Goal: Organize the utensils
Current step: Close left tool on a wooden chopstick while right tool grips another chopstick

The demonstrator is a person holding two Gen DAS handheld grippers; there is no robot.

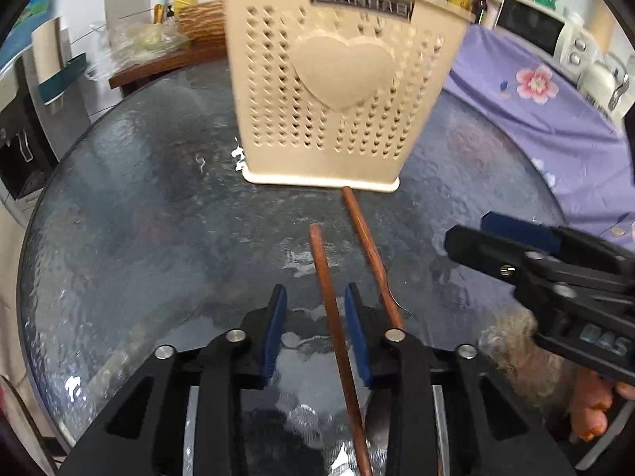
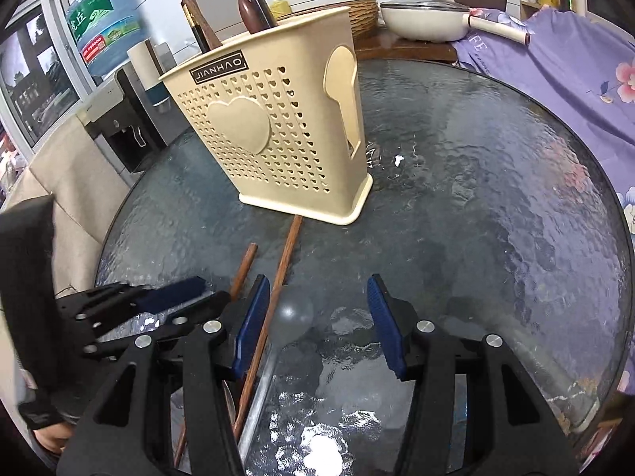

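A beige perforated utensil holder [image 1: 337, 79] with a heart on its front stands on the round glass table [image 1: 139, 218]; it also shows in the right wrist view [image 2: 274, 127], with dark utensil handles [image 2: 206, 31] sticking out of its top. Two brown wooden handles lie on the glass in front of it. My left gripper [image 1: 315, 317] is open, its blue pads either side of the nearer handle [image 1: 329, 301] without touching. The second handle [image 1: 367, 246] lies just to its right. My right gripper [image 2: 317, 317] is open and empty, with the longer handle [image 2: 283, 269] by its left pad.
A purple flowered cloth [image 2: 575, 67] covers the surface right of the table. A white pan [image 2: 428, 16], a wicker basket [image 2: 365, 12] and a wooden board stand behind the table. A water bottle on a dispenser [image 2: 107, 27] stands at the left. A microwave [image 1: 543, 27] sits at far right.
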